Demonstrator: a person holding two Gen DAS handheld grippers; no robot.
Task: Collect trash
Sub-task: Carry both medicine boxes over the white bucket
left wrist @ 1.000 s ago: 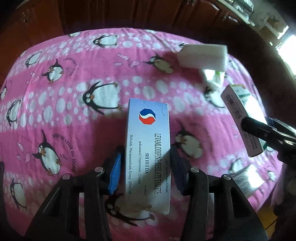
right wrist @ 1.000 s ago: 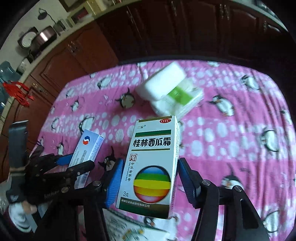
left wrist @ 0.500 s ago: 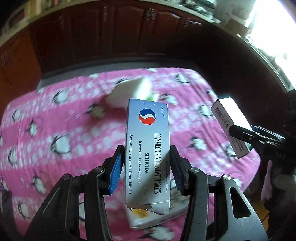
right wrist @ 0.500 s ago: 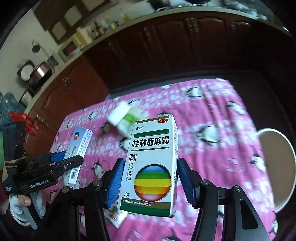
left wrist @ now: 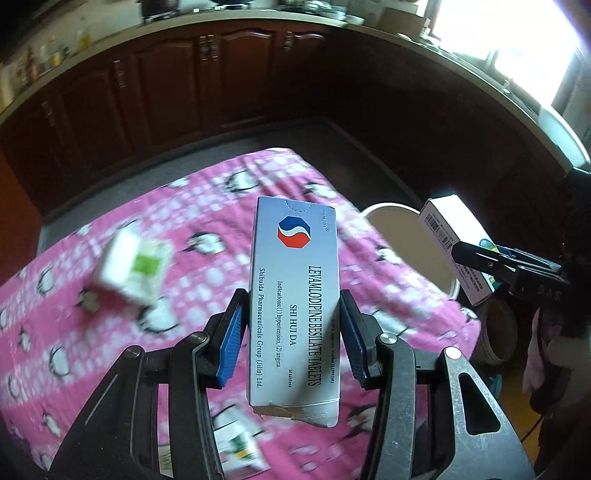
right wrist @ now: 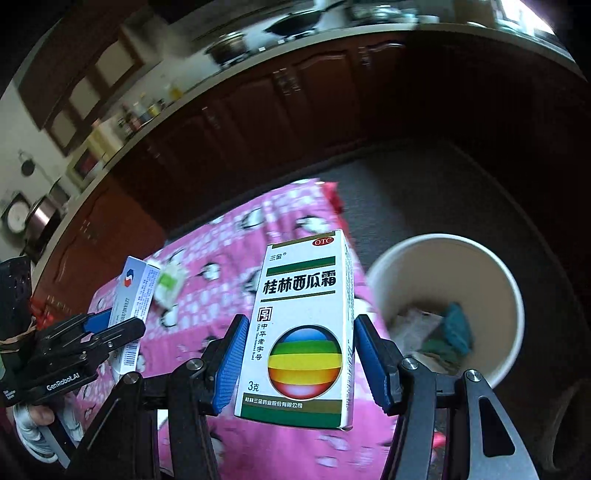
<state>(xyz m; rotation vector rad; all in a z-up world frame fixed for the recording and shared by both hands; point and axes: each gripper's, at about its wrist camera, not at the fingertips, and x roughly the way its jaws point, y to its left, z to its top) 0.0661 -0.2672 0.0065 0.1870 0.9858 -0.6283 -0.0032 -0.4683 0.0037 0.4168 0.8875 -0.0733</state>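
Flat rectangular cardboard tablet box (left wrist: 293, 302)

Home kitchen: wooden cabinets (left wrist: 166, 85), pans on countertop (right wrist: 295, 22).

You are facing dark wooden cabinets (left wrist: 229, 74) running beneath a pale countertop (right wrist: 295, 48) crowded with pans. Bright daylight is pouring through the window (left wrist: 517, 33) at your right, and grey floor (right wrist: 406, 177) is showing beyond the pink penguin-print cloth (left wrist: 184, 236).

The bin (right wrist: 513, 295) stood on the floor just right of the table (right wrist: 295, 221); on the table, a tissue pack (left wrist: 133, 262) lay left of the tablet box (left wrist: 293, 295)
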